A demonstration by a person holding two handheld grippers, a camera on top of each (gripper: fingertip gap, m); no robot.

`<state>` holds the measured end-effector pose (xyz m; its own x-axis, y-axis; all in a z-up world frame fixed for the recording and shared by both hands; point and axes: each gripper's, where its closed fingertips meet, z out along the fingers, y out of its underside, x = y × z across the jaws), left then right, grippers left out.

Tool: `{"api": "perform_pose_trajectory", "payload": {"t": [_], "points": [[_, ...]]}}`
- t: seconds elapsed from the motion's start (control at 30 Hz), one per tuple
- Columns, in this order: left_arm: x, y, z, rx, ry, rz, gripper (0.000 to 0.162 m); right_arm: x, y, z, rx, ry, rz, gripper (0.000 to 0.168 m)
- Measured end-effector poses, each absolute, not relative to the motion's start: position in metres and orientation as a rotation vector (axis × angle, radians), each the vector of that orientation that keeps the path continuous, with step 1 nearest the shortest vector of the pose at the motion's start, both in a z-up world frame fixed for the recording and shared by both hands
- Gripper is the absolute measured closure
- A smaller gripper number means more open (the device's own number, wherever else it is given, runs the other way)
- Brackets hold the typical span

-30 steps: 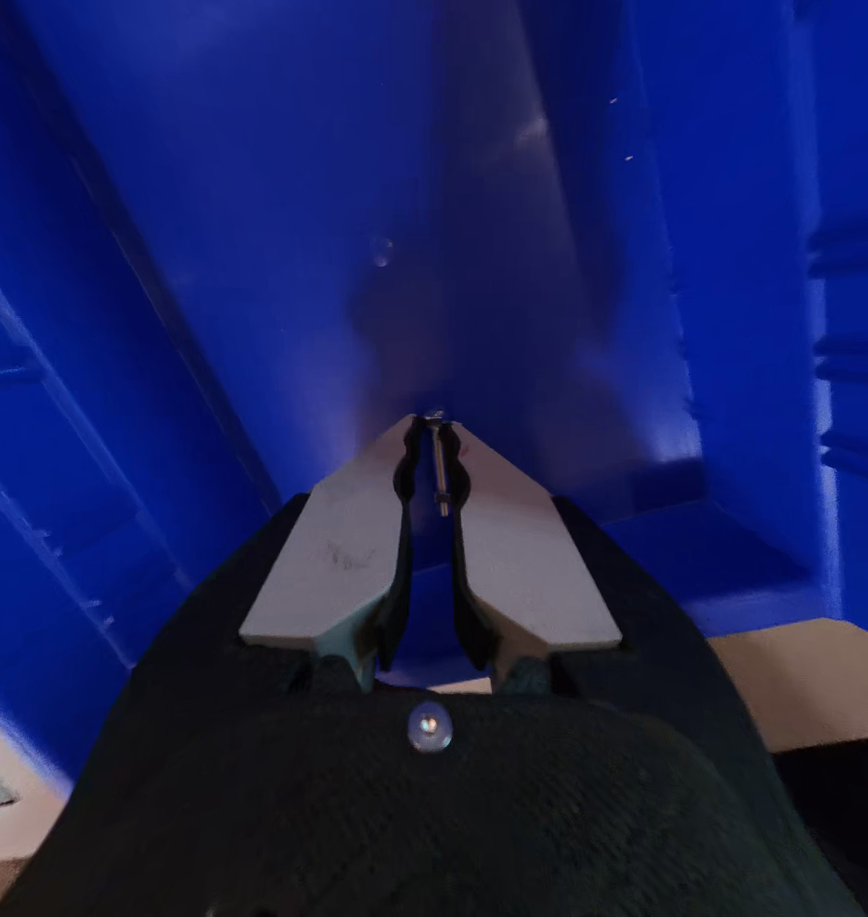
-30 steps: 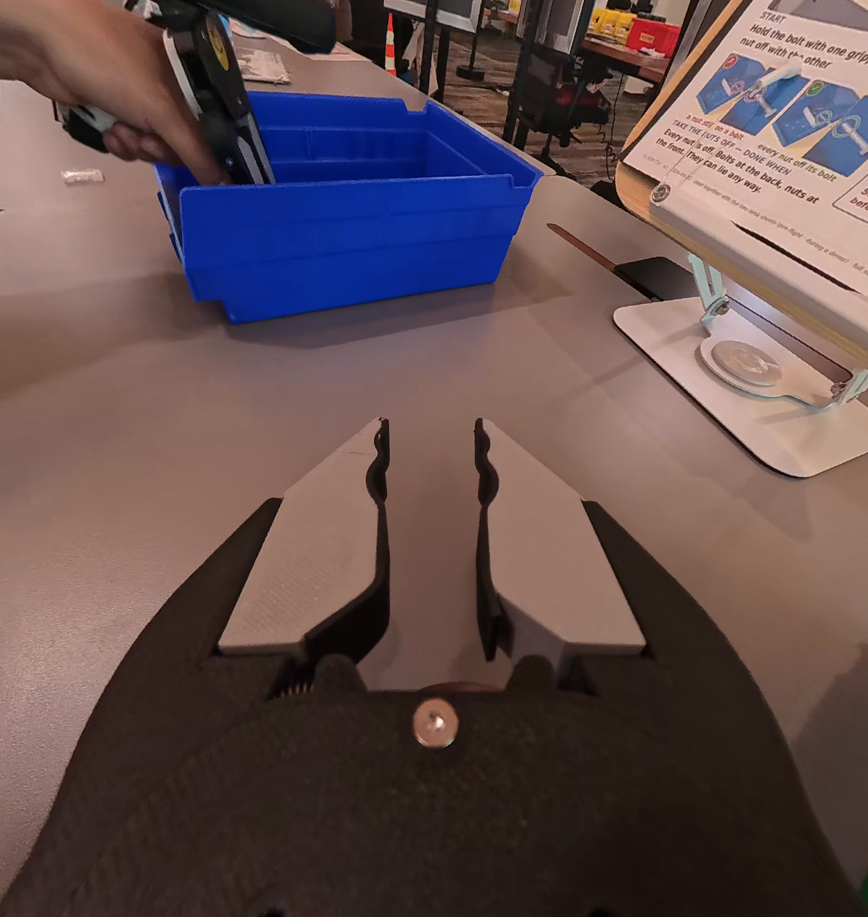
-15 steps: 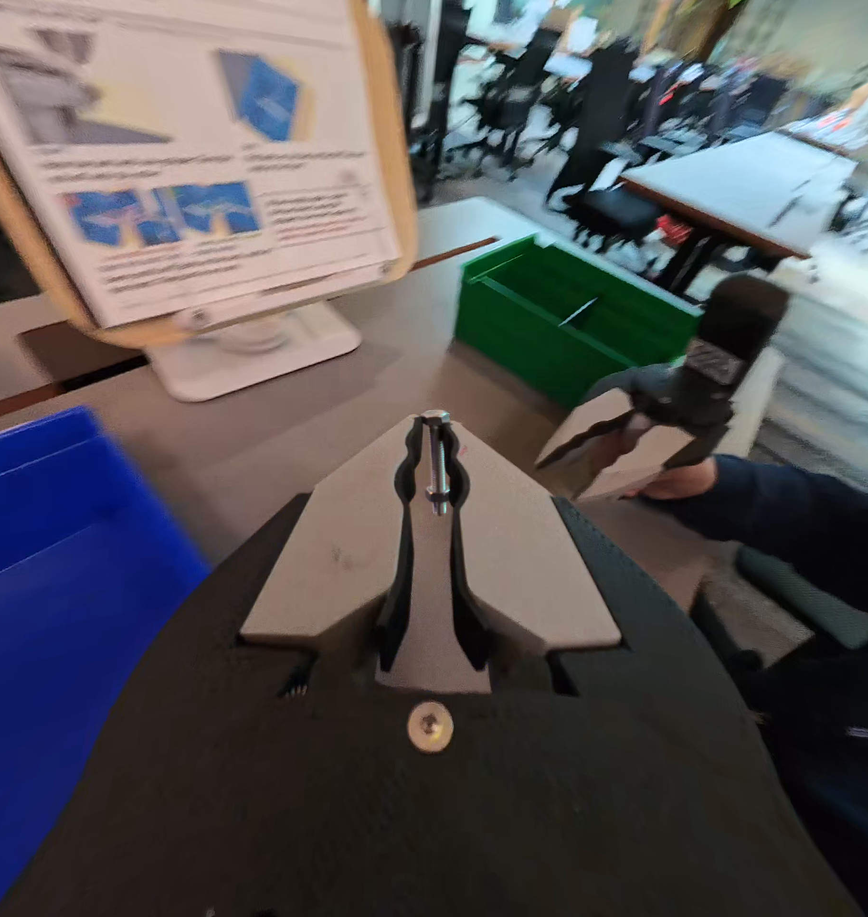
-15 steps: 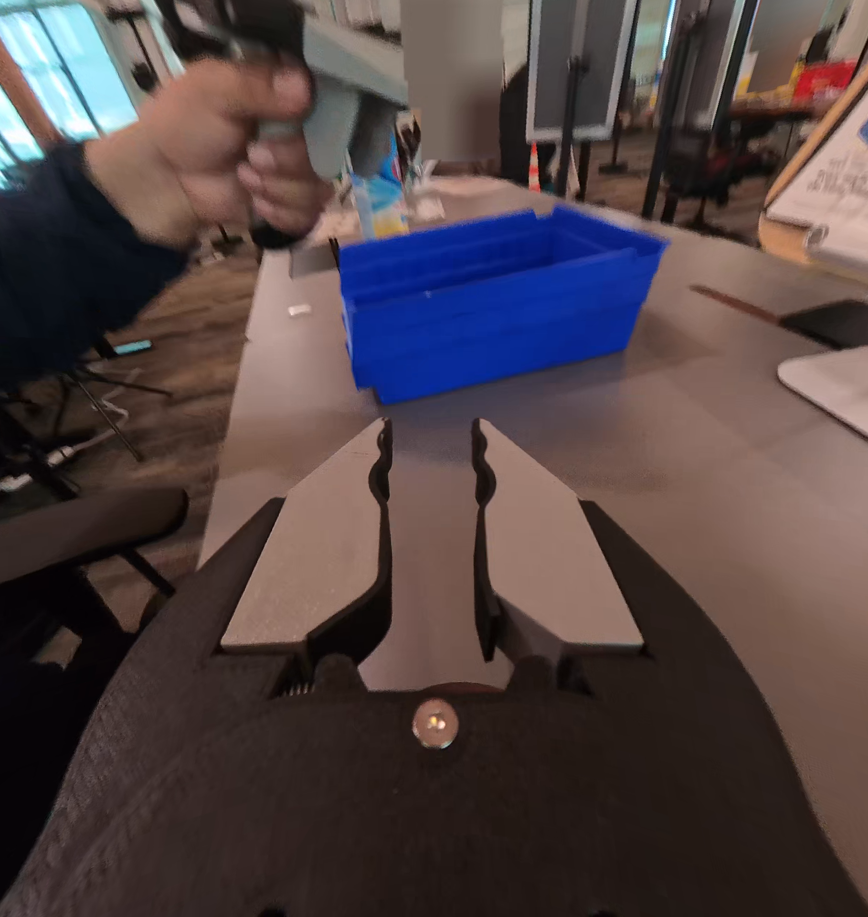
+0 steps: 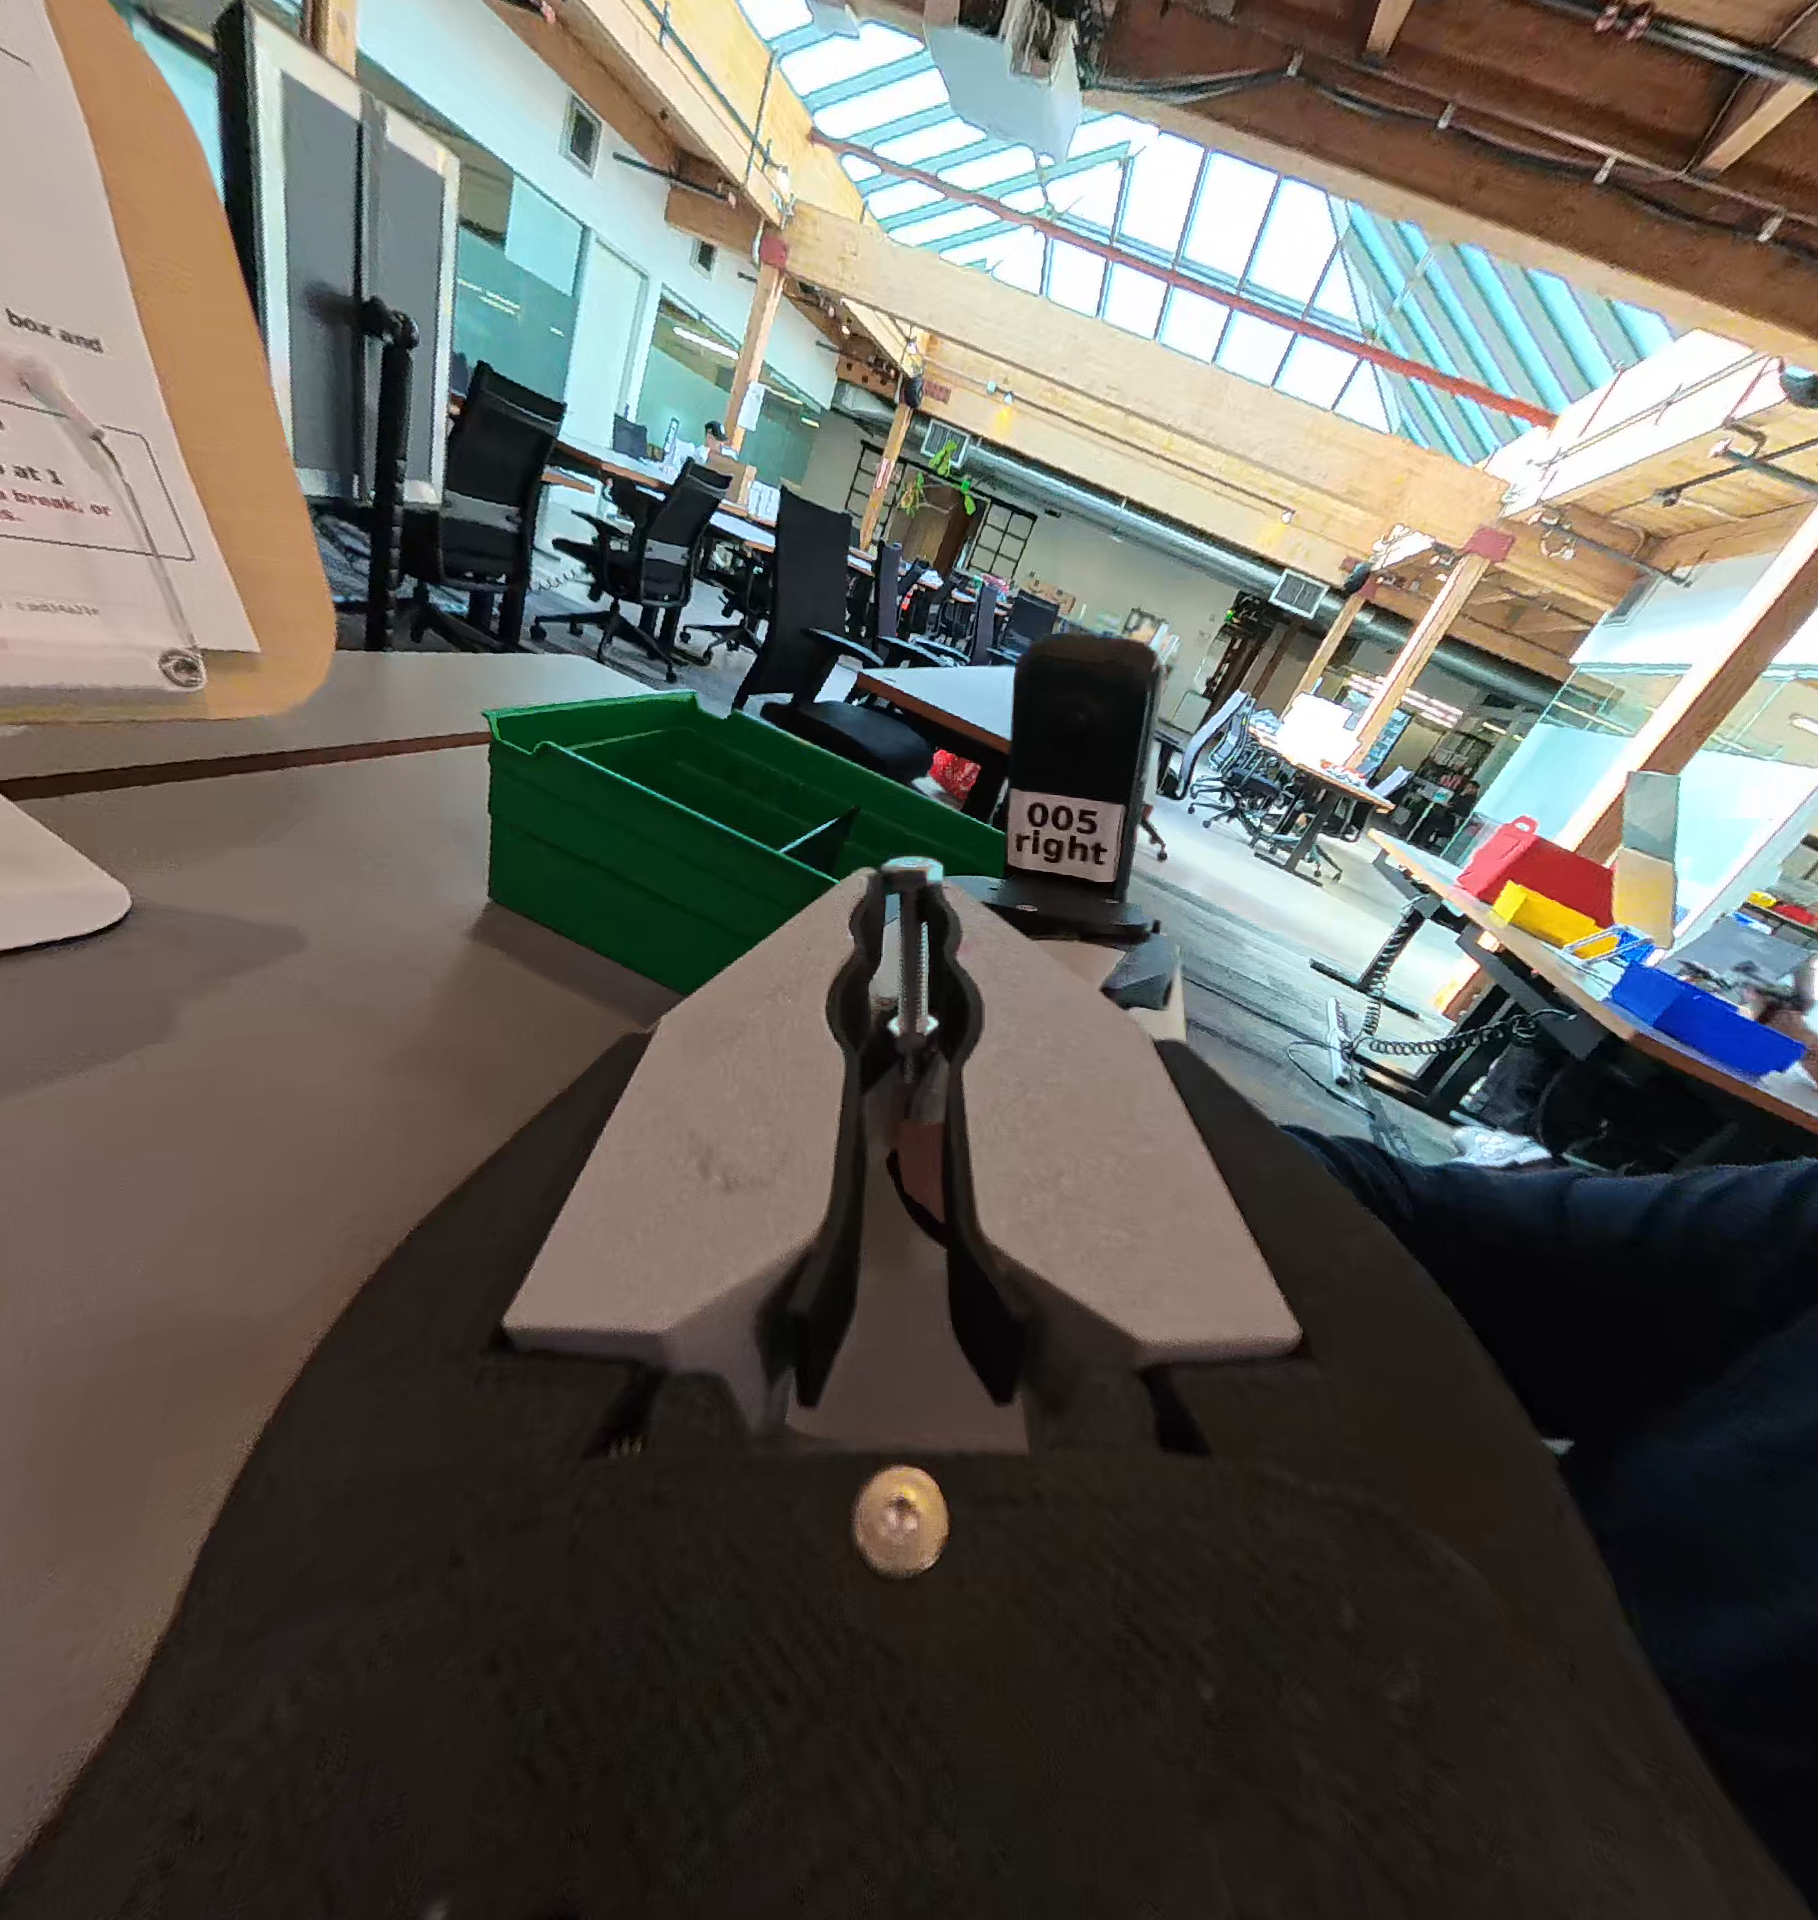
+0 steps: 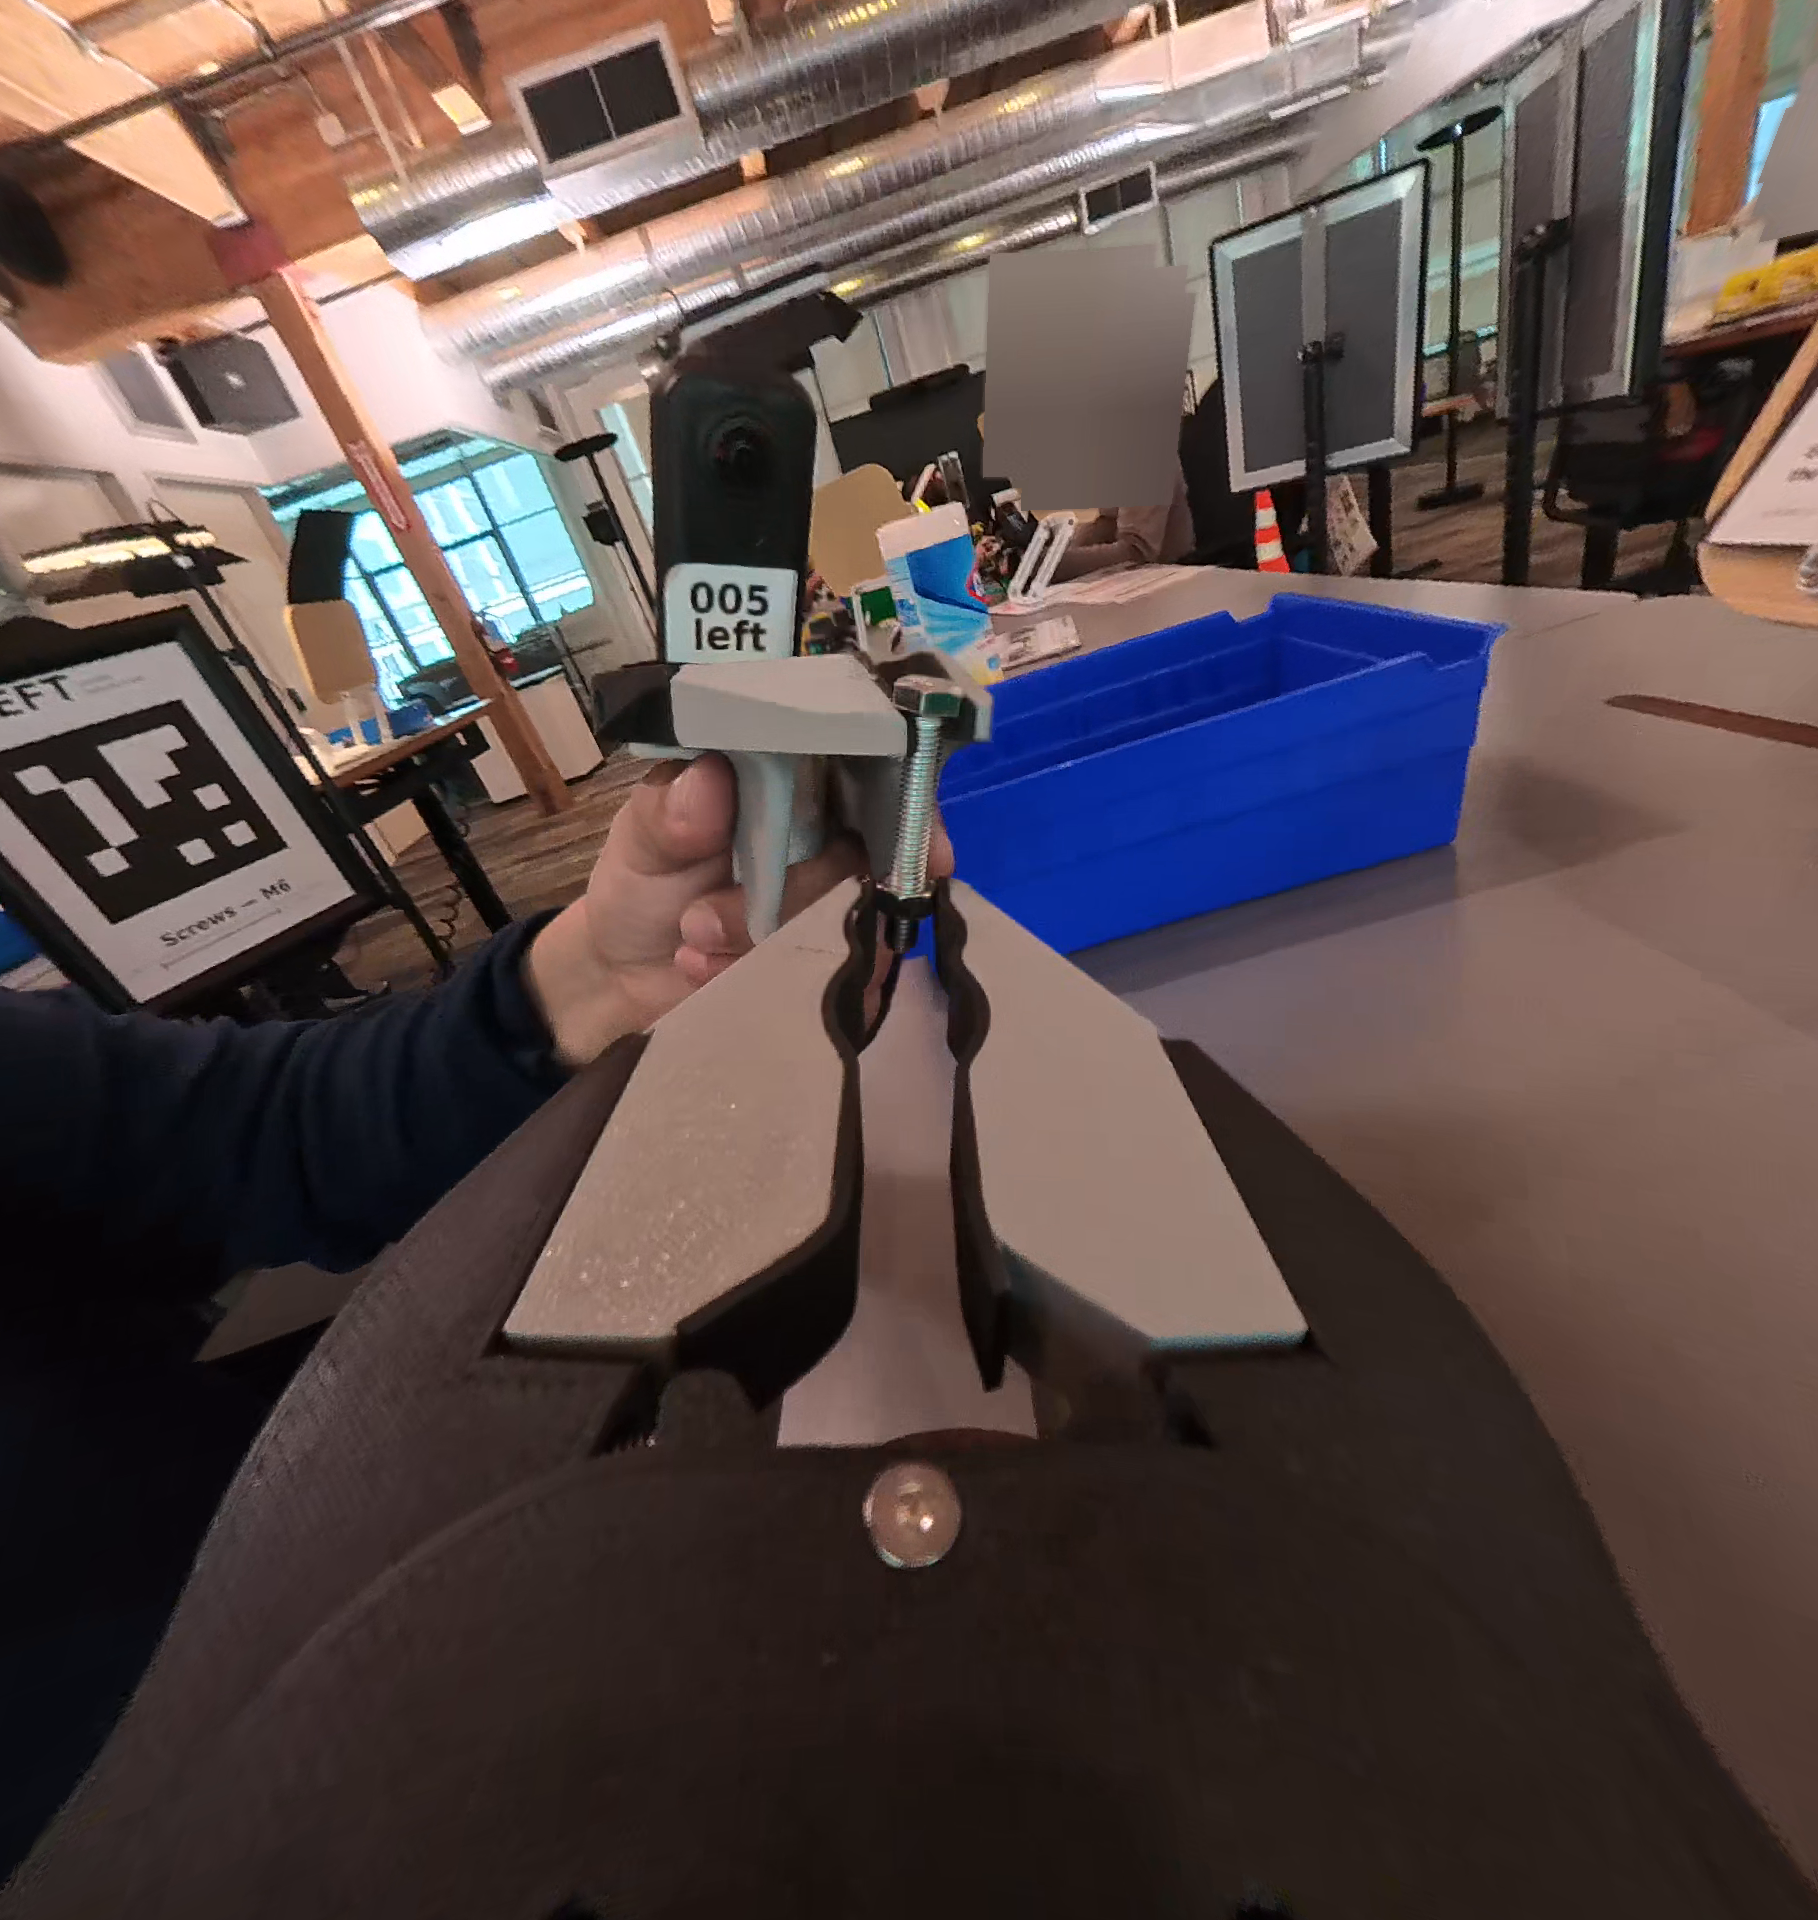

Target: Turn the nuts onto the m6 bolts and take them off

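My left gripper [image 5: 910,906] is shut on a silver M6 bolt [image 5: 912,961], gripping it just under the head. In the right wrist view the bolt [image 6: 913,800] hangs head up from the left gripper [image 6: 920,717], held in the air by a hand [image 6: 656,894]. A nut [image 6: 905,900] sits at the bolt's lower end. My right gripper [image 6: 905,916] has its fingertips closed around that nut. In the left wrist view the nut [image 5: 913,1029] shows between my fingers, and the right gripper's black camera housing [image 5: 1081,769] stands just beyond.
A blue bin [image 6: 1248,769] stands on the grey table [image 6: 1507,1091] behind the bolt. A green bin [image 5: 666,831] with a divider sits at the table's far edge. An instruction board on a white stand [image 5: 74,416] is at the left. A marker sign [image 6: 126,790] stands off the table. One gripper's finger ends stand about 4 cm off the other's.
My left gripper lifted the bolt out of the blue bin and swung toward the right gripper. My right gripper turned to face it and closed from open onto the nut.
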<state>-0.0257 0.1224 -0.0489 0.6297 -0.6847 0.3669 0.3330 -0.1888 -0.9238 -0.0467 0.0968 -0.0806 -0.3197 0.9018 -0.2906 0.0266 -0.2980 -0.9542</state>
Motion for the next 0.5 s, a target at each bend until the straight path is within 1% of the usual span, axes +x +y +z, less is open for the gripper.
{"api": "perform_pose_trajectory", "payload": {"t": [0.13, 0.27, 0.37, 0.43, 0.5], "points": [[-0.032, 0.127, -0.065, -1.511, 0.328, -0.919, 0.155, -0.051, 0.104, -0.1, -1.336, -1.339, 1.561, 0.161], [-0.034, 0.133, -0.091, -1.584, 0.356, -0.997, 0.157, -0.059, 0.108, -0.127, -1.449, -1.425, 1.457, 0.161], [-0.033, 0.14, -0.109, -1.663, 0.385, -1.032, 0.148, -0.06, 0.11, -0.136, -1.489, -1.445, 1.429, 0.162], [-0.031, 0.142, -0.114, -1.682, 0.419, -1.021, 0.15, -0.06, 0.114, -0.141, -1.511, -1.46, 1.387, 0.162], [-0.03, 0.142, -0.114, -1.68, 0.457, -1.004, 0.158, -0.059, 0.118, -0.142, -1.523, -1.452, 1.368, 0.162]]}}
